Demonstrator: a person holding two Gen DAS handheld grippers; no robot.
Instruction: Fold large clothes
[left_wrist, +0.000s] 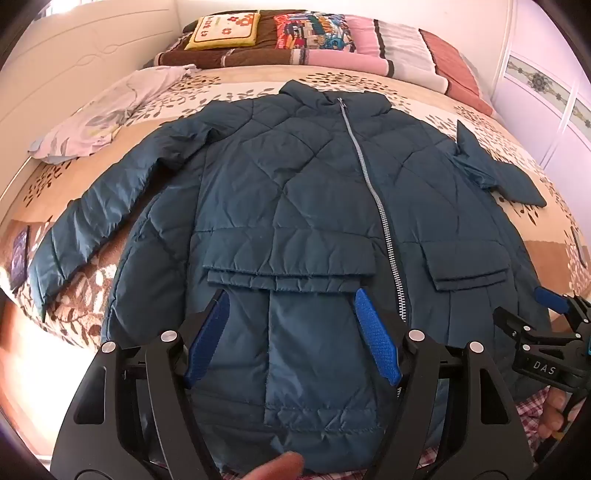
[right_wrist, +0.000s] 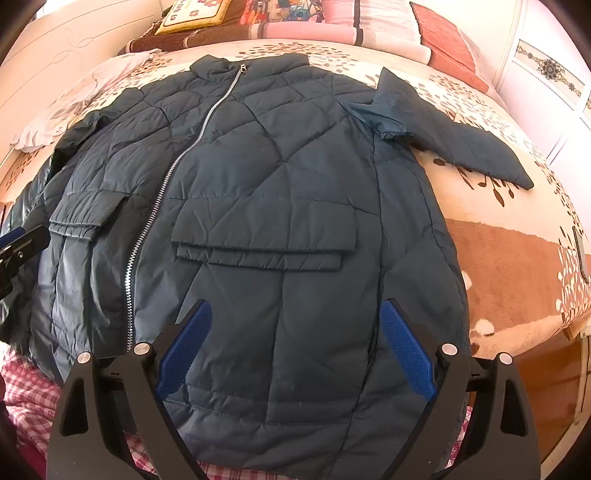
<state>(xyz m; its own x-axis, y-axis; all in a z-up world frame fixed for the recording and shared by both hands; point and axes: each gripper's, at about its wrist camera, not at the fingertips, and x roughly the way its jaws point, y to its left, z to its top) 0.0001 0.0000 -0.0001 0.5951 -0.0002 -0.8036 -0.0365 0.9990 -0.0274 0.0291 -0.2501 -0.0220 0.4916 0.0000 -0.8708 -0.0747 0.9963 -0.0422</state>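
Jacket (left_wrist: 295, 192) flat, hem near bed (left_wrist: 480, 122) edge; L tool (left_wrist: 291, 332) & R tool (right_wrist: 295, 343) wide apart, holding nothing.

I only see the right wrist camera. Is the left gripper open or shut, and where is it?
Observer: The left gripper is open, over the lower front of the jacket, just left of the zipper.
Operator: My view cuts off the sleeve on the left. How does it lie?
Observer: That sleeve is stretched out flat, angled toward the left edge of the bed.
Operator: Anything near its cuff?
Observer: A small dark purple flat item lies on the bed just beyond the cuff. I cannot tell what it is.
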